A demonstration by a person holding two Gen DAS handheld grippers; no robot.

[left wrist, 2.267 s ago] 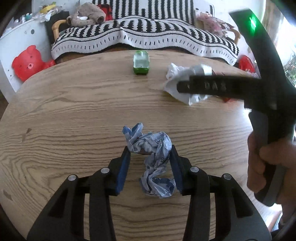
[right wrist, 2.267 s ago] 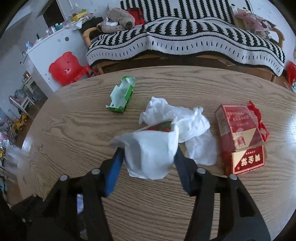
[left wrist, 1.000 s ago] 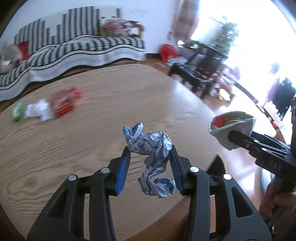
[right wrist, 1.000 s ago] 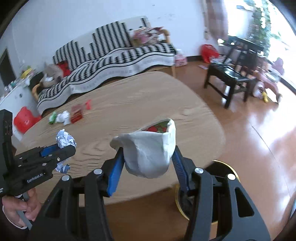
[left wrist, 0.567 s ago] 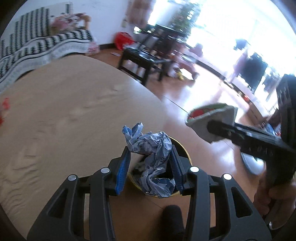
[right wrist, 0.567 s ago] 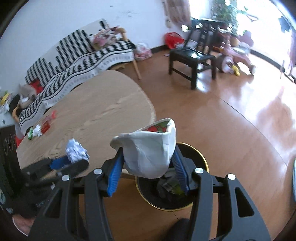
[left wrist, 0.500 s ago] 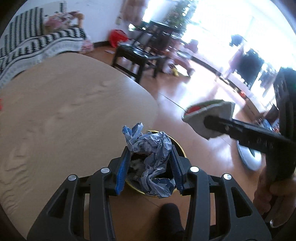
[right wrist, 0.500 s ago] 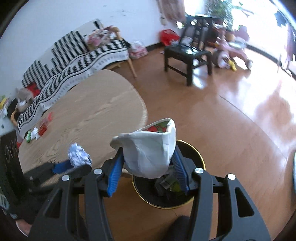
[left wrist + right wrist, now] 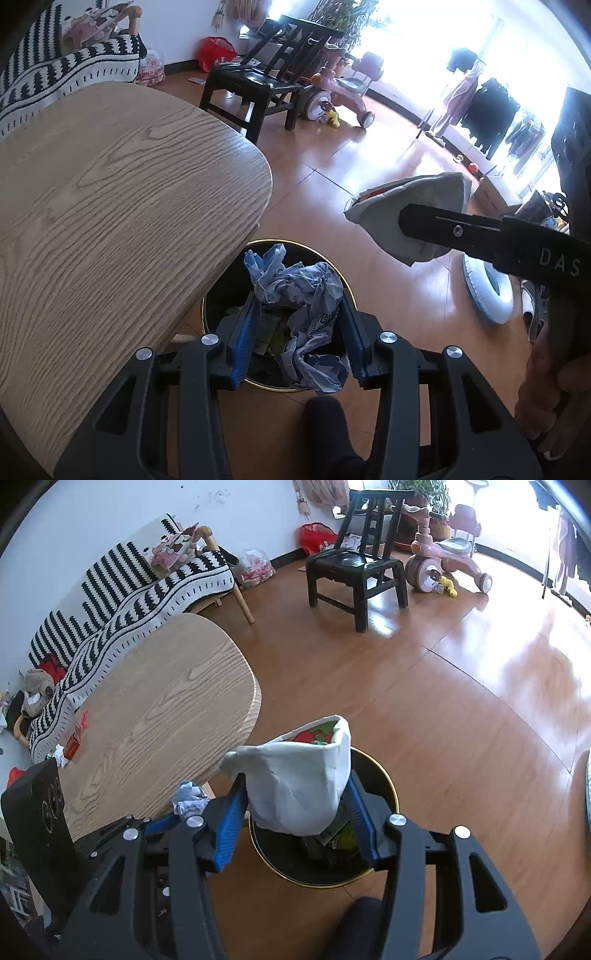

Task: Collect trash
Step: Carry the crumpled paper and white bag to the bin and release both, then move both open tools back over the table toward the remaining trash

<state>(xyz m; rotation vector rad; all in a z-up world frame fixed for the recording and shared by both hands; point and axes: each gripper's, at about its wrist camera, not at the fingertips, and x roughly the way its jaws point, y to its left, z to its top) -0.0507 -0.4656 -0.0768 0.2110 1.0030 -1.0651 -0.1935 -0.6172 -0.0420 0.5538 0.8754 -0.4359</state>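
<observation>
My left gripper (image 9: 300,328) is shut on a crumpled blue-and-white wrapper (image 9: 301,291) and holds it right over a black, gold-rimmed trash bin (image 9: 218,291) that stands on the floor beside the table end. My right gripper (image 9: 297,812) is shut on a crumpled white paper bag (image 9: 299,790) with red and green print inside, also above the bin (image 9: 384,786), which holds several pieces of trash. In the left wrist view the right gripper (image 9: 402,221) and its bag (image 9: 417,195) hang to the right of the bin.
The oval wooden table (image 9: 103,206) fills the left; a red box and white tissue (image 9: 72,742) lie at its far end. A black chair (image 9: 354,568), a pink tricycle (image 9: 439,565), a striped sofa (image 9: 129,587) and a white ring (image 9: 487,291) stand around on the wood floor.
Both grippers have swung from the table top past its end and now hang over the bin, each still holding its trash. The bin has drawn closer under them.
</observation>
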